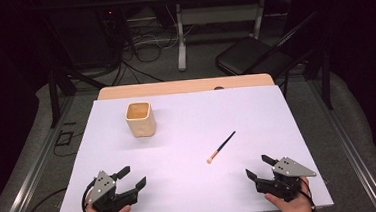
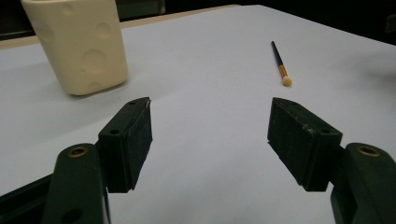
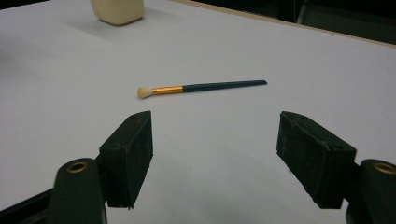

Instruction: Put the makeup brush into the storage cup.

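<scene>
Brush (image 1: 222, 146): a slim make-up brush with a dark handle, a gold ferrule and a pale tuft; it lies flat on the white worktop (image 1: 192, 196), right of centre and nearer the front edge than the back edge, nothing touching it.
Brush direction: the tuft points toward the front edge, the handle end slants toward the back right corner.
Cup (image 1: 141, 119): a cream, squarish cup with round dimples on its wall, standing upright in the back left part of the worktop, well apart from the brush.
Left gripper (image 1: 131, 178): near the front left corner, held by a hand at the front edge; its jaws stand wide apart with only bare worktop between them, holding nothing.
Left gripper view: the cup (image 2: 77, 44) stands ahead to the left, the brush (image 2: 280, 64) farther off to the right.
Right gripper (image 1: 259, 167): near the front right corner, held by the other hand; its jaws are spread wide and hold nothing.
Right gripper view: the brush (image 3: 201, 87) lies crosswise just beyond the jaw tips, apart from them, with the cup (image 3: 117, 11) far behind.
</scene>
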Action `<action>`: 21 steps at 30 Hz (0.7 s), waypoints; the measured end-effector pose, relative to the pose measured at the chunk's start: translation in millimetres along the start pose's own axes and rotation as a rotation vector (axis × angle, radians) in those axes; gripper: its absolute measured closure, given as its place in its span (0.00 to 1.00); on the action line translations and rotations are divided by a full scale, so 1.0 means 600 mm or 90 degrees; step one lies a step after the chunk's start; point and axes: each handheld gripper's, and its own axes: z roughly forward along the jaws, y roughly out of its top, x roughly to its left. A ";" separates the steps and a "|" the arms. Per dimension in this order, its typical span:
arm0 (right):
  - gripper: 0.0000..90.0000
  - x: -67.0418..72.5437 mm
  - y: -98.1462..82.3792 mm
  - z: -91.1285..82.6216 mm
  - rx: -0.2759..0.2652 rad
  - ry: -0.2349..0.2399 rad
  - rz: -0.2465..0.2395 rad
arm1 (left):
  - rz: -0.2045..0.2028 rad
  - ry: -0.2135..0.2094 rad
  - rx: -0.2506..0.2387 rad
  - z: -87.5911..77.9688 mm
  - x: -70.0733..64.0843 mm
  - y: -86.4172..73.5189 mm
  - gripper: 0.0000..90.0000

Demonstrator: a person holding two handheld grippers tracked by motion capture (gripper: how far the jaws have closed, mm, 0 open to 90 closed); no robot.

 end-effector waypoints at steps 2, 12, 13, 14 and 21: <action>0.30 -0.001 0.000 0.001 0.002 0.002 -0.004 | -0.002 0.001 -0.001 -0.001 0.001 0.000 0.35; 0.32 0.001 0.002 0.004 0.009 0.006 -0.020 | 0.001 0.003 0.006 -0.002 0.001 -0.001 0.35; 0.33 0.002 0.002 0.004 0.014 0.007 -0.020 | 0.001 0.006 0.005 -0.002 0.000 -0.001 0.35; 0.33 0.002 0.002 0.004 0.014 0.007 -0.020 | 0.002 0.007 0.006 -0.002 0.000 -0.001 0.35; 0.35 0.006 0.002 0.007 0.026 0.012 -0.037 | 0.001 0.009 0.010 -0.002 -0.001 -0.001 0.35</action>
